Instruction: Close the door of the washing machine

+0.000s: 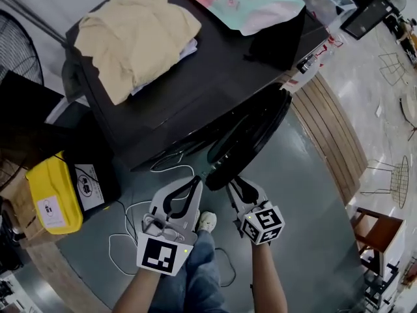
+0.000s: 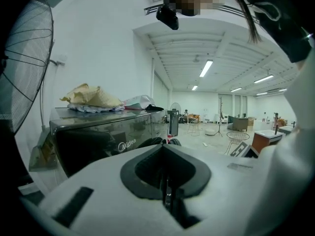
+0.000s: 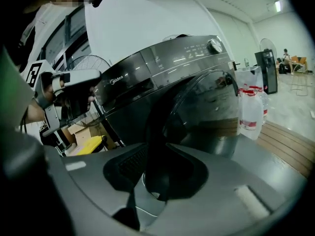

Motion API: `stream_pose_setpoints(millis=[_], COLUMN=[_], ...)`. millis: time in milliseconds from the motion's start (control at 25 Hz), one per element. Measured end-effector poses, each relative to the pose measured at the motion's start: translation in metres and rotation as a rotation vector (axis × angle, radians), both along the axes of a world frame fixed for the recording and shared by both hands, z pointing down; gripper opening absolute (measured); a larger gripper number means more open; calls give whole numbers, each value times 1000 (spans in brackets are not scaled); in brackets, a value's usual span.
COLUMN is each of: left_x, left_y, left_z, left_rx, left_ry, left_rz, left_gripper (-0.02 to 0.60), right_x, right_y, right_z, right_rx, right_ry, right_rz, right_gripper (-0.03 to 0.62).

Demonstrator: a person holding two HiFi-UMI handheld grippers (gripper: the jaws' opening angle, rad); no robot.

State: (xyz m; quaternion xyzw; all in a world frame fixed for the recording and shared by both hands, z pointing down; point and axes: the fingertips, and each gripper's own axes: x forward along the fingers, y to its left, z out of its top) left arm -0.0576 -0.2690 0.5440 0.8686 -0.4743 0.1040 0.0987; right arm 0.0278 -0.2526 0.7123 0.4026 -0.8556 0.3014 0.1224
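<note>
— You're standing on a grey floor (image 1: 306, 194), and the washing machine (image 1: 163, 119) is sitting on it straight ahead of you.
— Its dark top (image 1: 208, 70) is carrying a rumpled beige cloth (image 1: 133, 34) at your left and a pink-and-green bag (image 1: 244, 2) at the far edge. A black item (image 1: 277, 41) is lying just beside the bag.
— Down at your left, a yellow box (image 1: 52, 191) is standing near the machine, and a white cable (image 1: 111, 243) is trailing loose by your shoe (image 1: 207, 222).
— At your right, wooden boarding (image 1: 332, 129) is running alongside the machine, and a brown stool (image 1: 374, 230) is standing well apart.
</note>
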Motion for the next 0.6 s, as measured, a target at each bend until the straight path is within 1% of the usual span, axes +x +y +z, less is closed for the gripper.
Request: stream_pose_setpoints(millis=[120,280,320,360,400,600], left_x=[-6,-12,-13,-14,-14,-14], left_y=[-5,-9,-10,-10,-10,-7], left_z=[2,5,5,6,6,12], left_rx=[-3,-7,-9,-11,-13,-27], left_ry=[-2,-20,-22,-24,-27,-40], left_rz=[-11,-11,-12,-10,-7,12], left_gripper=[8,8,8,8,8,8], right_x=[-18,-40,-44,-48,-51,-63], right_y=[-13,-31,-36,-41,-47,-59], right_z=[-1,-4,-5,-5,-6,-7], right_rx=[17,52,62,72,79,101], right_ry=[-1,10,12,16,20,27], right_rz=[-56,-119,-126,-128,-130,-153], right_gripper=[106,79,65,26,9,11])
